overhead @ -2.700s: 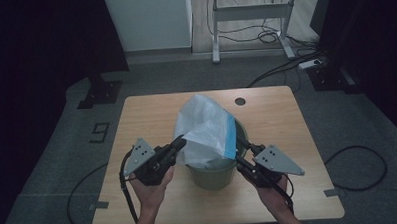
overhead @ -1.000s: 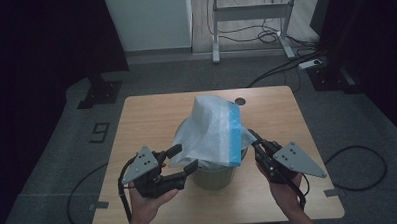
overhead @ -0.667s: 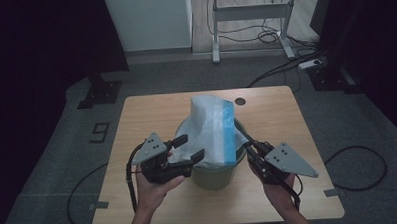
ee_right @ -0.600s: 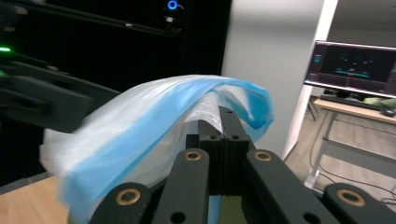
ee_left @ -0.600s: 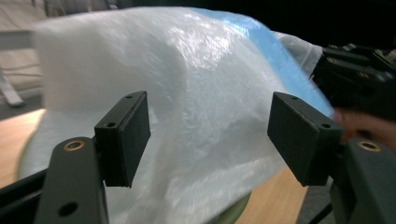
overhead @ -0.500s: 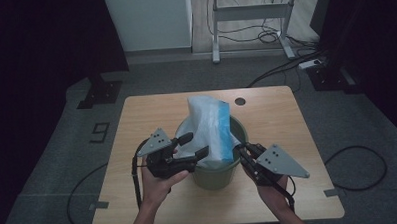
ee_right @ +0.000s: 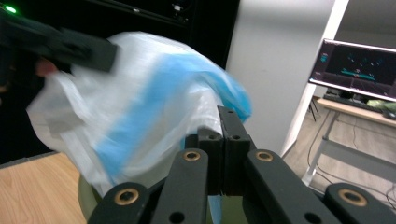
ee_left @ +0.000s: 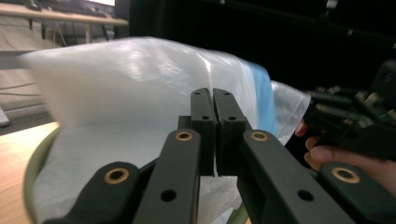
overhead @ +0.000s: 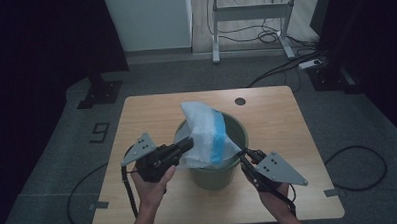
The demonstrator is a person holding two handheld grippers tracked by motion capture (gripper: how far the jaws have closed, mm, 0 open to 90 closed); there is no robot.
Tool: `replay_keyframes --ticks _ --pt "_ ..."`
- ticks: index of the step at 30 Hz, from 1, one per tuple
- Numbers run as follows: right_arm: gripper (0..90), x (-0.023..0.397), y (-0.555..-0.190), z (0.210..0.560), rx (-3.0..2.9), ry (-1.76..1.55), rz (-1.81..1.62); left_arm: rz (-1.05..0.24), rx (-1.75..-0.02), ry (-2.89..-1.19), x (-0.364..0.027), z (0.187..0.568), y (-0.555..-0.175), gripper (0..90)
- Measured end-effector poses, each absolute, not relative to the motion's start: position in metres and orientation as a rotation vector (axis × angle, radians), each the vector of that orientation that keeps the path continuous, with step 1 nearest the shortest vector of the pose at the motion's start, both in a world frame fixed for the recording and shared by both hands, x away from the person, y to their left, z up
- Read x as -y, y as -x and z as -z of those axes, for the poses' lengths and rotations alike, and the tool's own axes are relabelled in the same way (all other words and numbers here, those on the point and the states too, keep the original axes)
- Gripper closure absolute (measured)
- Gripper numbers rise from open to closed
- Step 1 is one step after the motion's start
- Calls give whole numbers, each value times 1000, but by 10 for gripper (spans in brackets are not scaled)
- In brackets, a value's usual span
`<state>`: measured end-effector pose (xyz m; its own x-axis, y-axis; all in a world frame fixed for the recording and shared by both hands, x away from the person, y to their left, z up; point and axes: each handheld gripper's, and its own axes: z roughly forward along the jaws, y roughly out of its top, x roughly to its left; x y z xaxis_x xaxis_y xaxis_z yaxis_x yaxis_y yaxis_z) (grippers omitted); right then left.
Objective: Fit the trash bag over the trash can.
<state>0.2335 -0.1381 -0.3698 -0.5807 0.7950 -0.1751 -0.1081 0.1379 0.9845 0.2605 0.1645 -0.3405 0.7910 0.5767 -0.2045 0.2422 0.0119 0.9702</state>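
Wooden tabletop (overhead: 151, 118) on a grey carpeted floor (overhead: 53, 162) carries the work, with dark surroundings to both sides. At the table's near middle stands a green bin (overhead: 240, 135), upright, and a white plastic bag with a blue stripe (overhead: 207, 134) rises out of its mouth, puffed and leaning toward the far left. Left gripper (overhead: 187, 145) sits at the bag's left edge by the bin rim; its jaws have just been closing and now meet flush, with bag film pinched between them. Right gripper (overhead: 242, 153) is at the bag's right edge, jaws likewise pressed together on the film. A hand (overhead: 151, 188) holds each tool from the near side. Cables (overhead: 358, 156) trail across the floor.
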Motion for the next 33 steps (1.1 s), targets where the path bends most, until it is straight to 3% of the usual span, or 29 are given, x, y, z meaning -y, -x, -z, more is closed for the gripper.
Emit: replay_keyframes --ticks 5,10,17,26,33 --pt "858 152 -229 380 -1685 -712 -1536 -277 -687 -1524 -176 348 -258 895" --pt "755 161 -229 392 -1727 -741 -1509 -264 -688 -1514 -180 352 -257 895" --pt "407 181 -221 392 -1765 -791 -1571 -247 -704 -1497 -182 359 -258 895" --pt "382 201 -206 383 -1768 -805 -1661 -246 -715 -1489 -179 360 -259 897" --pt "388 193 -220 371 -1767 -846 -1698 -235 -717 -1476 -176 360 -260 897"
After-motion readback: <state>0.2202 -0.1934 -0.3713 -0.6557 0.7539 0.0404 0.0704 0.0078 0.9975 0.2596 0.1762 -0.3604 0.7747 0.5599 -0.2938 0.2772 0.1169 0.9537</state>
